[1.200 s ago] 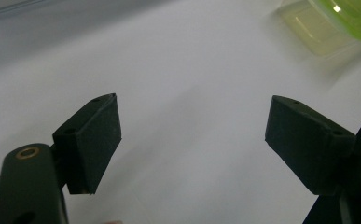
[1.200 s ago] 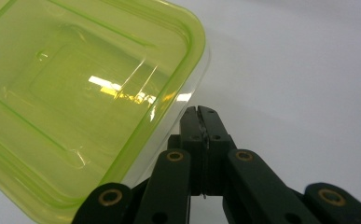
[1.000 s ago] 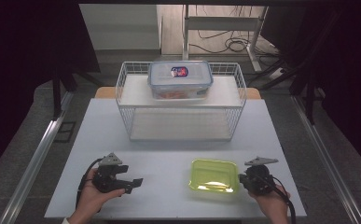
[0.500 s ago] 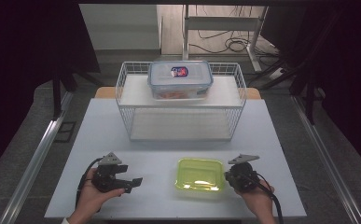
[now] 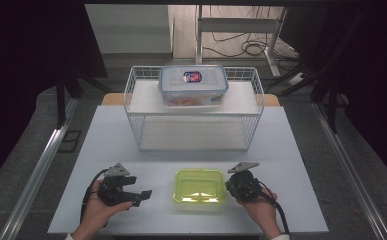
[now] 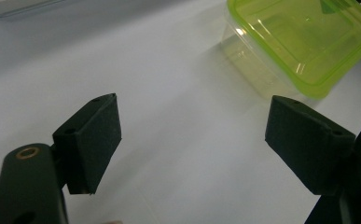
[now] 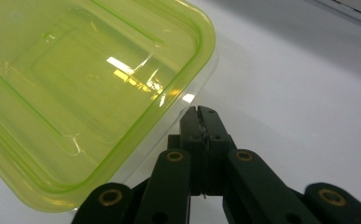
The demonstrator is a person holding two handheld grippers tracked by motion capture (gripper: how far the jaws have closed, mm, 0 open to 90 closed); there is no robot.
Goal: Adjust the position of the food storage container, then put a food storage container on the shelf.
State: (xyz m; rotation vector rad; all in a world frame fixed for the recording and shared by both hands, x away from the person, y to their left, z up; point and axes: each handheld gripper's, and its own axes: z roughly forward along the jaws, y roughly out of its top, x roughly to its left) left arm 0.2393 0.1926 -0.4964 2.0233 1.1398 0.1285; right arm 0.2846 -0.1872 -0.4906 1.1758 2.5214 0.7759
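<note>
A clear tub with a lime-green lid (image 5: 199,186) sits on the white table near its front edge; it also shows in the right gripper view (image 7: 89,93) and the left gripper view (image 6: 304,37). My right gripper (image 5: 229,186) is at the tub's right side. Its jaws are shut with nothing between them, and their tips (image 7: 199,112) rest against the tub's wall just under the lid's rim. My left gripper (image 5: 138,187) rests at the front left, a short way from the tub. It stands open (image 6: 192,102) over bare table.
A white wire basket rack (image 5: 193,125) stands across the middle of the table. On its upper shelf lies a clear box with a blue-rimmed lid (image 5: 193,85). Table edges run close in front of both hands.
My right gripper has slid left along the table, and the green-lidded tub has moved left with it, closer to the left gripper. The left gripper has stayed put.
</note>
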